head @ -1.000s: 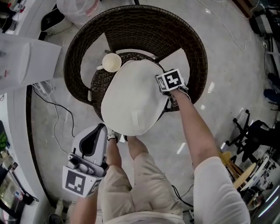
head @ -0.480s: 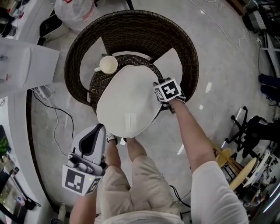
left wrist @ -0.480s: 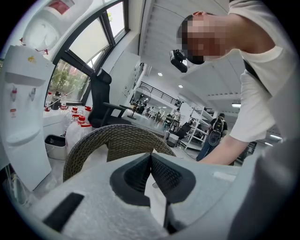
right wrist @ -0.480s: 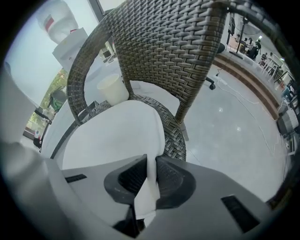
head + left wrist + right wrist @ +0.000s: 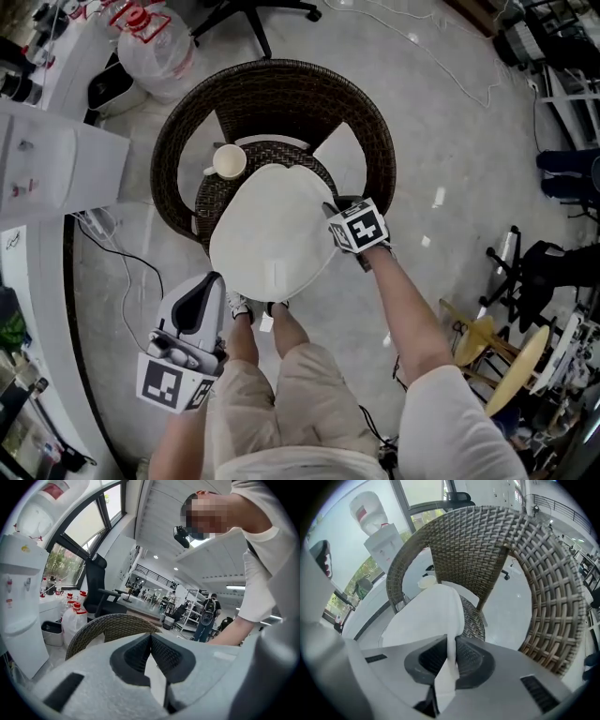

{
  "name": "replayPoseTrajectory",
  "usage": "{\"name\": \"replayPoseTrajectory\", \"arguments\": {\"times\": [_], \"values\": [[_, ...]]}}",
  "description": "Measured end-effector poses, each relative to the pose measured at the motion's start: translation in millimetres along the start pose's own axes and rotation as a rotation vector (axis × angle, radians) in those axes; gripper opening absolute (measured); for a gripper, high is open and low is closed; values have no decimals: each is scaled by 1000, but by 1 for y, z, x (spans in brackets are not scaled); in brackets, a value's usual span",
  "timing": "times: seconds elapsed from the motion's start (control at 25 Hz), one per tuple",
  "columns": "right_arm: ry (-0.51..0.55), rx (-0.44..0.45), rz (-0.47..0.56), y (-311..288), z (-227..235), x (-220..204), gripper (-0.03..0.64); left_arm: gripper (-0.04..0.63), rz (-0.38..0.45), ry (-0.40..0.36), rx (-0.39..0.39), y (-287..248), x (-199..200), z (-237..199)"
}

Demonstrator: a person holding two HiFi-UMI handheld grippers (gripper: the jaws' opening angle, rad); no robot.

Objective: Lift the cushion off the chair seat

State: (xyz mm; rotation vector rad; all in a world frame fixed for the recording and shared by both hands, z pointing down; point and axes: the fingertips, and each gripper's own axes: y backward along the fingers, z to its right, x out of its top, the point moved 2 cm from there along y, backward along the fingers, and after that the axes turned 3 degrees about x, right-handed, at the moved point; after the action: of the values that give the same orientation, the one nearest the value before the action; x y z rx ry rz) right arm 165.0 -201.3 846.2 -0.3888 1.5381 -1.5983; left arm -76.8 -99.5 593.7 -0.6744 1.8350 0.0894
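Both jaws of the right gripper (image 5: 449, 654) pinch the right edge of the round white fabric cushion (image 5: 267, 234) over the dark woven wicker chair (image 5: 272, 80) seat, the left gripper (image 5: 150, 638) closed and empty nearer the person; lifting looks begun, and next it needs raising clear.

The cushion (image 5: 267, 225) was plain off-white, the chair (image 5: 281, 94) dark brown woven wicker, and the cup (image 5: 229, 161) on the chair cream.
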Motion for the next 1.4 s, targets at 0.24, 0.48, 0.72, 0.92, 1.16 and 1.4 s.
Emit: {"name": "replayPoseTrajectory", "arguments": {"times": [0.24, 0.48, 0.72, 0.92, 1.16, 1.4], "values": [[-7, 15, 61, 47, -30, 5, 38, 15, 16, -22, -8, 19, 27, 9], [-3, 47, 125, 89, -68, 5, 37, 15, 37, -24, 3, 36, 42, 19], [2, 67, 151, 124, -105, -5, 36, 15, 62, -46, 16, 54, 63, 30], [5, 69, 173, 144, -132, -6, 35, 15, 81, -74, 19, 66, 82, 33], [-12, 77, 204, 173, -158, -9, 35, 15, 100, -95, 20, 77, 99, 43], [-14, 54, 246, 202, -173, -5, 35, 15, 127, -136, 20, 91, 123, 56]]}}
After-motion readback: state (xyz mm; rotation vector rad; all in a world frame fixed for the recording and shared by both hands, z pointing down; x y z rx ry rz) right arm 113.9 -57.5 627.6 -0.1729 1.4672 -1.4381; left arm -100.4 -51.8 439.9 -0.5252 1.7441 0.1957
